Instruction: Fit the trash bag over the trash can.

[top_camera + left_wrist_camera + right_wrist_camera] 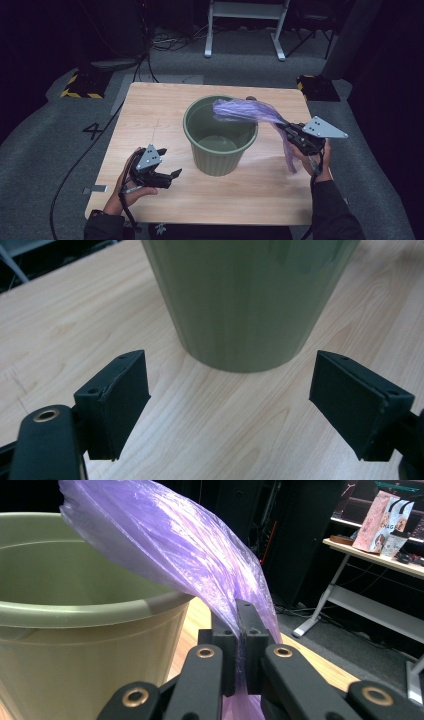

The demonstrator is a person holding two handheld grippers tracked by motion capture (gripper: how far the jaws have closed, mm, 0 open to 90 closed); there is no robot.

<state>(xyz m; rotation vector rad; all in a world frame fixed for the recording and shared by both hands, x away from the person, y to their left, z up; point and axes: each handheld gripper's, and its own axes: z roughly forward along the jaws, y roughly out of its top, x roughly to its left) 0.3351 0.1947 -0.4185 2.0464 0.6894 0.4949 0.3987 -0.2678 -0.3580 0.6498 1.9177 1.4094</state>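
Observation:
A green plastic bin [220, 135] stands upright in the middle of the wooden table [150, 115]. A thin purple plastic bag [245, 111] stretches out over the bin's right rim, and my right gripper [292, 132] is shut on it just right of the bin. In the right gripper view the bag [180, 550] rises from between the closed jaws of my gripper [241, 645] beside the bin [75, 615]. My left gripper [167, 162] sits low at the bin's front left, open and empty. In the left gripper view its fingers [120, 400] stand wide apart before the bin's base [245, 300].
White frame legs [245, 25] and cables [165, 42] lie on the grey floor beyond the table. Yellow-black striped blocks [82, 85] flank the far corners. In the right gripper view a side desk [380, 555] holds small items.

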